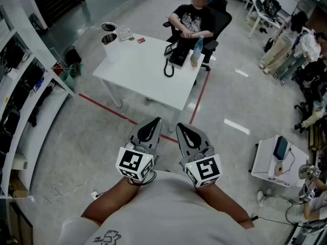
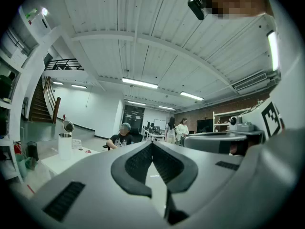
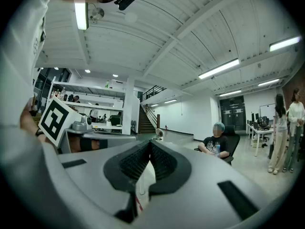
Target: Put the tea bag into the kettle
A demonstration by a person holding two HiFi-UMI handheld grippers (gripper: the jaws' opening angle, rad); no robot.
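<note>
A white kettle (image 1: 110, 45) with its lid (image 1: 108, 27) flipped up stands at the far left corner of the white table (image 1: 148, 73). Beside it lie a white card (image 1: 125, 34) and a small red packet (image 1: 141, 40); I cannot tell which is the tea bag. Both grippers hang close to my chest, well short of the table. My left gripper (image 1: 153, 122) is shut and empty, and so is my right gripper (image 1: 183, 127). The left gripper view shows the kettle (image 2: 64, 146) far off at the left, past the shut left gripper (image 2: 152, 143). The right gripper (image 3: 150, 142) shows its pads meeting.
A person (image 1: 193, 18) sits in a chair at the table's far side. A black phone with a cord (image 1: 175, 56) and a bottle (image 1: 197, 46) lie near them. Shelving (image 1: 23, 91) lines the left wall. A small white cart (image 1: 278, 160) stands at the right, with more people behind.
</note>
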